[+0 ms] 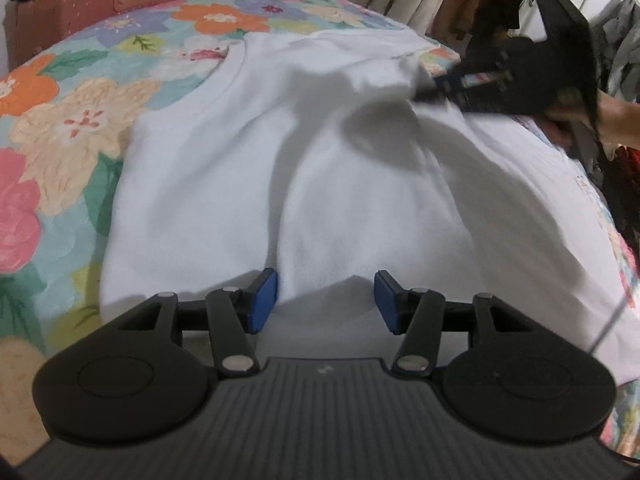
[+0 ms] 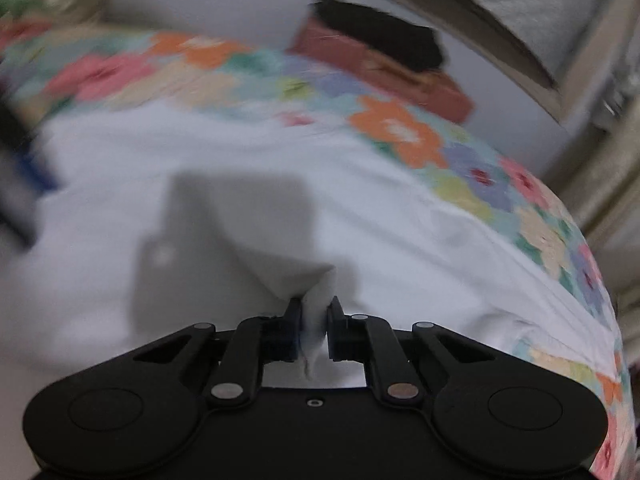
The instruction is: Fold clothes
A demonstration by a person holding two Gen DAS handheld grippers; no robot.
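Note:
A white shirt [image 1: 320,160] lies spread on the floral bed, its round neckline toward the far left. My left gripper [image 1: 326,300] hovers low over the shirt's near part, its blue pads [image 1: 264,300] well apart with a soft ridge of cloth lying between them, not pinched; it is open. My right gripper [image 2: 316,320] is shut on a bunched bit of the white shirt [image 2: 240,160], which pokes out between the pads. In the left wrist view the right gripper [image 1: 436,90] shows blurred at the shirt's far right edge, lifting a peak of fabric.
The floral bedsheet [image 1: 60,120] shows bare to the left and beyond the shirt. A pink suitcase [image 1: 100,0] with dark cloth on top stands behind the bed. Curtains and hanging clothes [image 1: 624,40] are at the right. A person's hand [image 1: 616,120] holds the right gripper.

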